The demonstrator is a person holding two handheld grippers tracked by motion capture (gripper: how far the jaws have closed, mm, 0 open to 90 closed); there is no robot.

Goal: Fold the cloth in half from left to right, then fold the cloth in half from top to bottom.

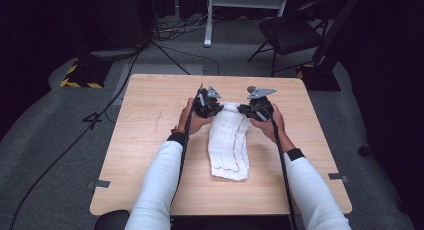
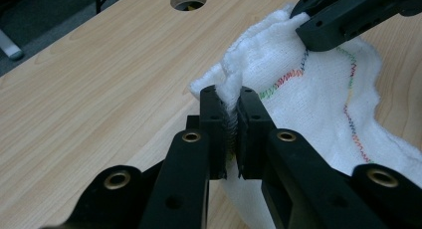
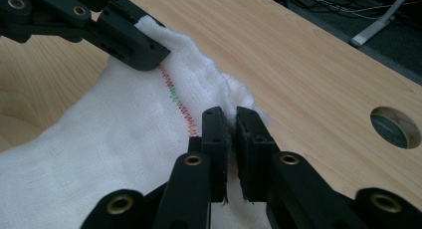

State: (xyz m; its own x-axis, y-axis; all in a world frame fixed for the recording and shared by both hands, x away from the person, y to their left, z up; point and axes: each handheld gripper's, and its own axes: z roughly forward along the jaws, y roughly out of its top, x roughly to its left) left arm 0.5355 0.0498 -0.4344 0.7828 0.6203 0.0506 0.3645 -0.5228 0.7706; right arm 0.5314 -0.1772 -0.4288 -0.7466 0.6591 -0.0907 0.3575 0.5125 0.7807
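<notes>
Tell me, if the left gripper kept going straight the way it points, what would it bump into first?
Probably the white cloth itself: the left gripper is already shut on its edge, and more cloth bunches up just ahead. Past that comes bare wooden table; the right gripper sits off to one side, though depth is hard to judge.

Light fell from overhead onto the table [image 1: 150, 140], leaving its wood bright while the floor [image 1: 45, 155] toward nine and three o'clock sank into near black. The white cloth [image 1: 229, 145] glared slightly, its weave washed out in the high view. That picture was soft and grainy. Both gripper views were sharper on the cloth [image 2: 318, 99], though the nearest black metal at six o'clock blurred.
</notes>
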